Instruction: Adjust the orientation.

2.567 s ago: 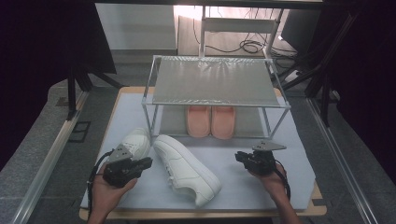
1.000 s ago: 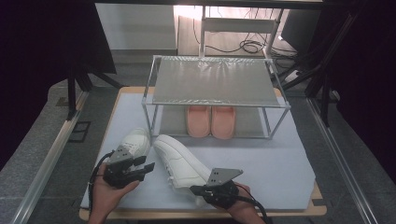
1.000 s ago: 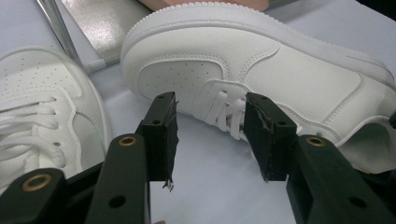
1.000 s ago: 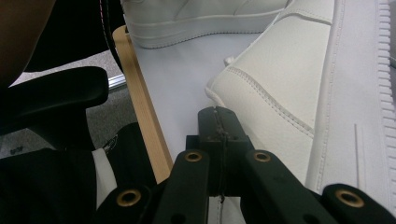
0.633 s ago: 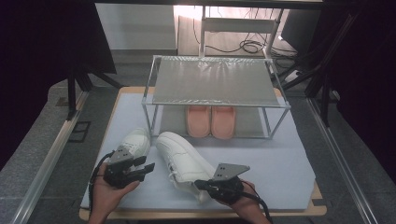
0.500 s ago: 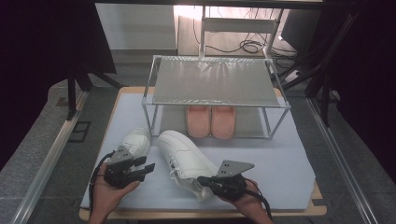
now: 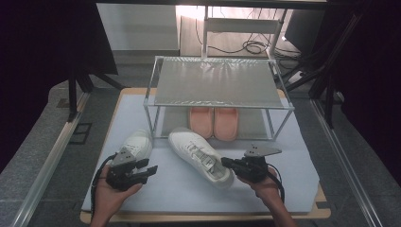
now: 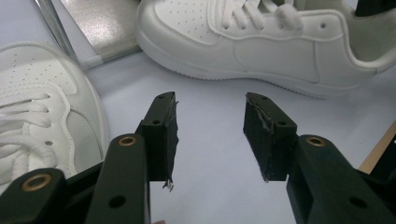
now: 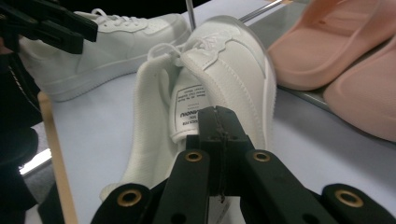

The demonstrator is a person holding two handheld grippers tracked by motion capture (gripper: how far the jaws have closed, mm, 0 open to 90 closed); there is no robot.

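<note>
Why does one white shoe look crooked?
The right gripper is shut on the heel of the middle white shoe, so it lies slanted. The other white shoe and pink slippers sit straight.

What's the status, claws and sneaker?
Right claw shut on white sneaker at its heel. Left claw open, empty. Shoe rack stands ahead.

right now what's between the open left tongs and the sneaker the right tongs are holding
Only bare pale mat. In the left gripper view it runs from the left tongs up to the held sneaker; the high view agrees.
</note>
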